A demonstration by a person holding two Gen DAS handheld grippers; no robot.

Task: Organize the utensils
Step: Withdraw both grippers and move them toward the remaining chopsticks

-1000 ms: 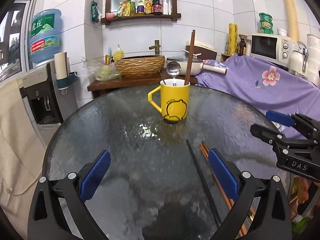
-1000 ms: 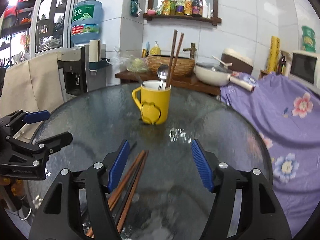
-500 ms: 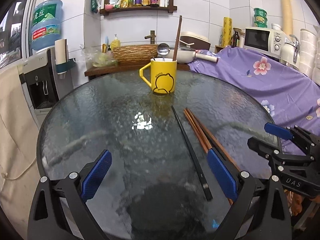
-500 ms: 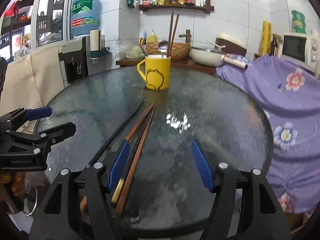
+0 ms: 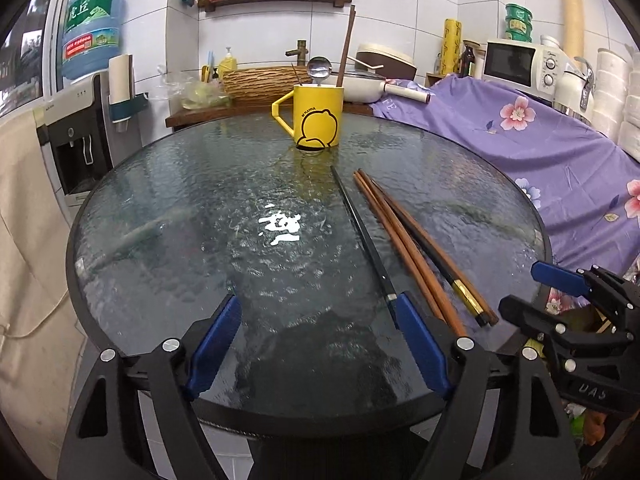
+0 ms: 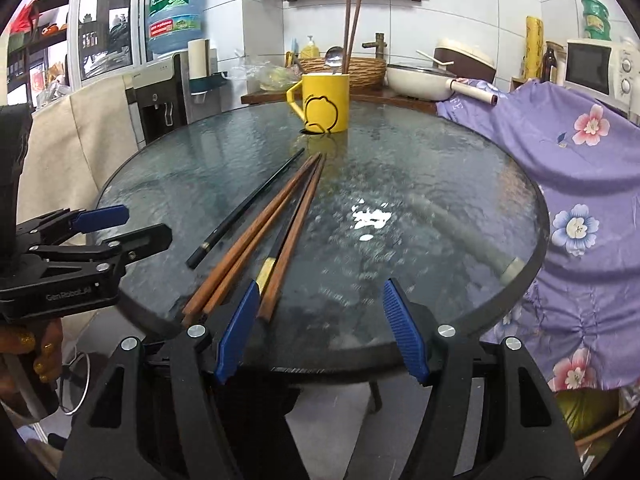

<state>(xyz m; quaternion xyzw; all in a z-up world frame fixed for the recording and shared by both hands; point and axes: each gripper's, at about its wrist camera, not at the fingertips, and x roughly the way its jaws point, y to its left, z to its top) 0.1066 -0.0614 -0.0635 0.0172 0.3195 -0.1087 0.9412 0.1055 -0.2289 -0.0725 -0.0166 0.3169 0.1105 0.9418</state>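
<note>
The round glass table (image 5: pixel 168 216) fills the centre of both views, its dark rim curving across the lower frame. A purple floral cloth (image 5: pixel 552 148) drapes the right side of each view. The left gripper (image 5: pixel 320 340) sits at the bottom centre of the left wrist view over the near table edge; its jaws are closing, with only bare glass between the blue pads — nothing held. The right gripper (image 6: pixel 320 328) occupies the bottom centre of the right wrist view, jaws parted and gripping nothing; its left pad lies over the near ends of the chopsticks. A yellow mug (image 5: pixel 318 114) stands upright at upper centre, on the far part of the table, holding a metal spoon (image 5: pixel 319 68) and 2 upright brown chopsticks (image 6: pixel 350 34). On the glass, running from below the mug toward the near edge: 1 black chopstick (image 5: pixel 360 236) lying apart, then a brown wooden pair (image 5: pixel 396 240) side by side, then a dark gold-banded chopstick (image 5: pixel 432 252) — the last 3 fanned from nearly touching far tips.
</note>
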